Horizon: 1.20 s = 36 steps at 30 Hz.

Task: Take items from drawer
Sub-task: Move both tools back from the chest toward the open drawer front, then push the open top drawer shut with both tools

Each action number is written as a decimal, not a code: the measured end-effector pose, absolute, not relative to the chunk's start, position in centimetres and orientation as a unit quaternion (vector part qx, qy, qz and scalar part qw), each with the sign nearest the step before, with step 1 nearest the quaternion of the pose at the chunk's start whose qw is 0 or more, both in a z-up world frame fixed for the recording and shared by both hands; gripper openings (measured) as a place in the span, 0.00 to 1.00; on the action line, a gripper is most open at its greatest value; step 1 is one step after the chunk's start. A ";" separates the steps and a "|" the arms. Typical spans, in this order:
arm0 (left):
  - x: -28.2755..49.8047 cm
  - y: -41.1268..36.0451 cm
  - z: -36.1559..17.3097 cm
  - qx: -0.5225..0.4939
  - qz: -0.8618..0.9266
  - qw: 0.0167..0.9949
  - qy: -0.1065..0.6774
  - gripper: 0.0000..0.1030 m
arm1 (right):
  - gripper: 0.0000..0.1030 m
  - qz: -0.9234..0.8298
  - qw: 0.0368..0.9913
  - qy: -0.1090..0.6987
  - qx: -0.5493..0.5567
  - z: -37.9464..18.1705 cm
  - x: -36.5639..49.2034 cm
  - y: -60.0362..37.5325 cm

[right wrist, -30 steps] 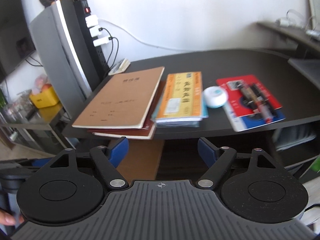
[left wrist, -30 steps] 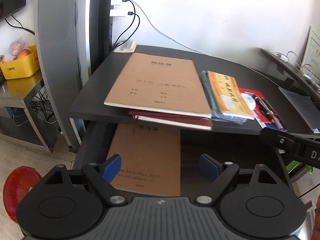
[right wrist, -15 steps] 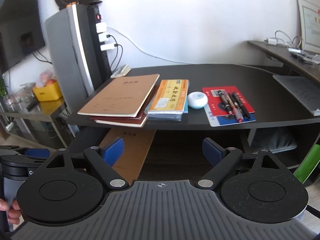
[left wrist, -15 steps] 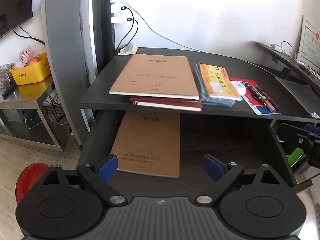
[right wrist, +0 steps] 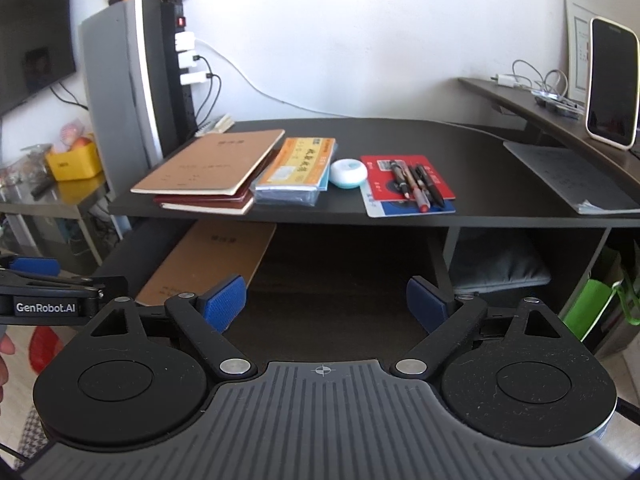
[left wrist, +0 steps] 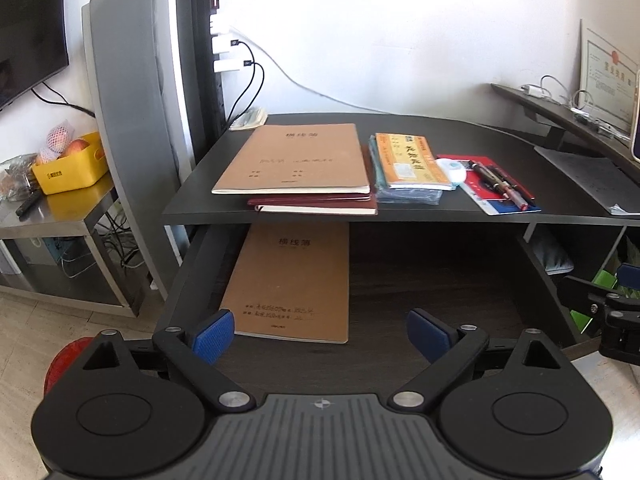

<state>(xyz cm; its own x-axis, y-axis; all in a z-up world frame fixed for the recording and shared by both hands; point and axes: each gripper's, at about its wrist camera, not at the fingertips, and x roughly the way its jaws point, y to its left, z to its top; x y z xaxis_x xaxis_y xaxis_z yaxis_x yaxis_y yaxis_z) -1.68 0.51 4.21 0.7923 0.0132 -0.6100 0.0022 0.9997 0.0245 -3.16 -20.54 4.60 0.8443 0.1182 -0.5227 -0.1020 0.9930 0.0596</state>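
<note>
The desk top (left wrist: 400, 216) hides the drawer notebook's (left wrist: 292, 280) far end.

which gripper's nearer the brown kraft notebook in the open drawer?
Left. The left gripper hangs open just before the brown kraft notebook's near edge, slightly to its right. The right gripper, also open, sits farther right, the notebook off to its left.

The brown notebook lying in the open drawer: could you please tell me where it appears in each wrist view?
Left wrist view: the brown notebook lies left of centre, in the drawer under the desk edge, just beyond the left gripper.
Right wrist view: the same notebook sits lower left, partly hidden behind the right gripper.
Shared landmark: the maroon book directly above it.
</note>
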 end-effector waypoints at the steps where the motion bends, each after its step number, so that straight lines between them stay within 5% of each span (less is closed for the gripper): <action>1: -1.8 0.5 4.1 0.012 0.002 0.946 0.324 0.91 | 0.89 0.057 0.960 0.272 0.015 4.6 -3.3 -20.6; 11: -3.1 1.0 1.2 0.021 -0.004 0.933 0.359 0.91 | 0.90 0.049 0.961 0.272 0.003 3.7 -4.3 -21.2; 20: -2.1 2.6 -2.5 0.030 -0.017 0.899 0.436 0.90 | 0.90 0.108 0.901 0.419 0.002 0.1 -3.7 -21.2; 36: 0.5 3.9 -4.6 0.009 0.054 0.897 0.439 0.90 | 0.91 0.050 0.887 0.459 0.018 -4.1 0.7 -21.9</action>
<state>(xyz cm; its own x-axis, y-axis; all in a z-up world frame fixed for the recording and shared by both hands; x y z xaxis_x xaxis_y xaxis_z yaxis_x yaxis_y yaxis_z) 0.52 3.95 -4.58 0.6094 0.1054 -0.7858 -0.0888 0.9940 0.0645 0.71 -21.86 -4.06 0.5743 0.1045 -0.8120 -0.0712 0.9944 0.0777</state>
